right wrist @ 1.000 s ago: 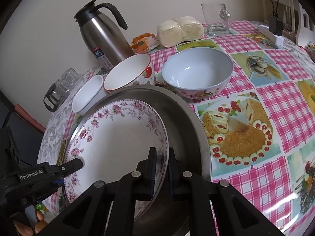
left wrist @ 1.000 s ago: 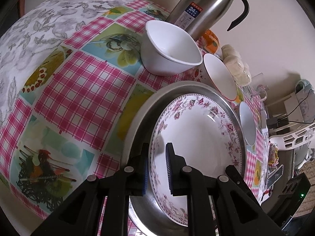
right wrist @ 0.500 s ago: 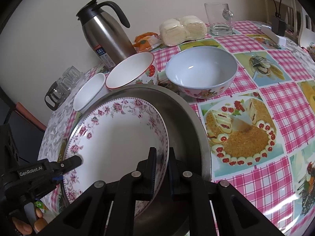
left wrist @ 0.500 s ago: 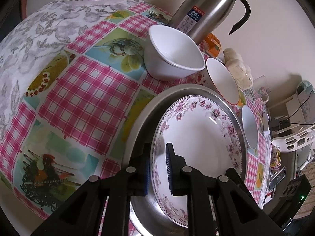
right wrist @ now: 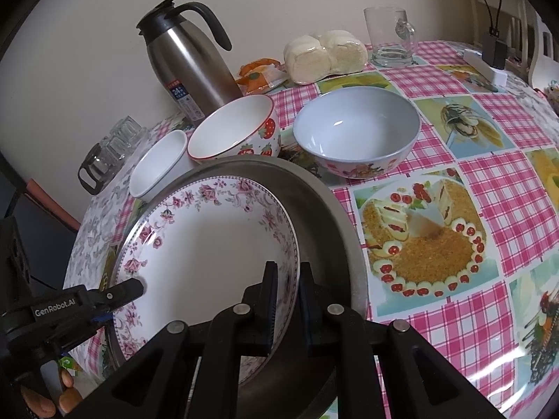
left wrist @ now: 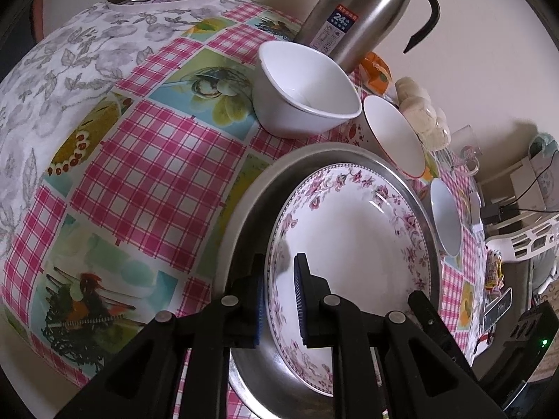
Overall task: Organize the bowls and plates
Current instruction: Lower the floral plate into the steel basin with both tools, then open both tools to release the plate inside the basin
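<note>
I see left gripper (left wrist: 279, 293) and right gripper (right wrist: 288, 300) both clamped on floral plate (right wrist: 209, 244) rim, frame centre, over steel tray (right wrist: 335, 230); right jaws just easing open.

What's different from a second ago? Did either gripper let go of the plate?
Almost nothing. The right gripper has just been opening its jaws a touch, but the floral plate rim is still between them and looks pinched. The left gripper stays clamped on the opposite rim. The plate remains in the steel tray; the white bowl, strawberry bowl and blue bowl have not moved.
</note>
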The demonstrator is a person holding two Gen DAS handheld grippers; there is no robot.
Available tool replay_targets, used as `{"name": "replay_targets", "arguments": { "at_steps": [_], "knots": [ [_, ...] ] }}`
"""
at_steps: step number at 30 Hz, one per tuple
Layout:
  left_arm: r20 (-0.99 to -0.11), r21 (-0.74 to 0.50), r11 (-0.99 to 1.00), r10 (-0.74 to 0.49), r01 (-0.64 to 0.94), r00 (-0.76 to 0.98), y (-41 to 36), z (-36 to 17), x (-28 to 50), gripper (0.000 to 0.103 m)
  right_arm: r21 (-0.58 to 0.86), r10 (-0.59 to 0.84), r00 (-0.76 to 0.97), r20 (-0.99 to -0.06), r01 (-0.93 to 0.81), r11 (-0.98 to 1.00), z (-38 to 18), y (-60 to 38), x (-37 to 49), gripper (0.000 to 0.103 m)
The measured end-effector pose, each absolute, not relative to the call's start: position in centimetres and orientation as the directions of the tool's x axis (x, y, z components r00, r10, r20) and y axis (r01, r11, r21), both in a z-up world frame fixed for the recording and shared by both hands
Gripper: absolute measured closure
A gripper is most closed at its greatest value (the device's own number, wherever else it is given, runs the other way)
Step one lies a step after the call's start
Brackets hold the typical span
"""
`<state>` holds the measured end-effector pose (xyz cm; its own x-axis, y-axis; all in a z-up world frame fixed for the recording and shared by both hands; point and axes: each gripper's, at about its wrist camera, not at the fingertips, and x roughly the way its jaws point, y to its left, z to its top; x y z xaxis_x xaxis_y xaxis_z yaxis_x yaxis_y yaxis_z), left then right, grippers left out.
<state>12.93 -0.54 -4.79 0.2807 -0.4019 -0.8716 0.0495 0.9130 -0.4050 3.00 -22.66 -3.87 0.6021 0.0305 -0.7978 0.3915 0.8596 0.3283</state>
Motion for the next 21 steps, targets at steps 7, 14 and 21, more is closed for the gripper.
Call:
{"name": "replay_targets", "arguments": {
  "at_steps": [7,14,21],
  "knots": [
    [-0.879,-0.396,0.916,-0.398,0.064,0.264,-1.0,-4.9,12.6,0.089,0.324,0.02,0.601,-0.799,0.403,0.856,-3.7,-23.0,2.7,0.089],
    [-0.88,-0.396,0.916,-0.397,0.057,0.26,-1.0,-4.9,12.5,0.086,0.319,0.013,0.597,-0.802,0.41,0.854,-3.6,-23.0,2.6,0.089],
    [-0.874,-0.367,0.925,-0.378,0.095,0.304,-1.1,-3.1,12.2,0.076,0.295,-0.017,0.61,-0.792,0.408,0.864,-2.6,-23.0,2.3,0.089]
  ]
}}
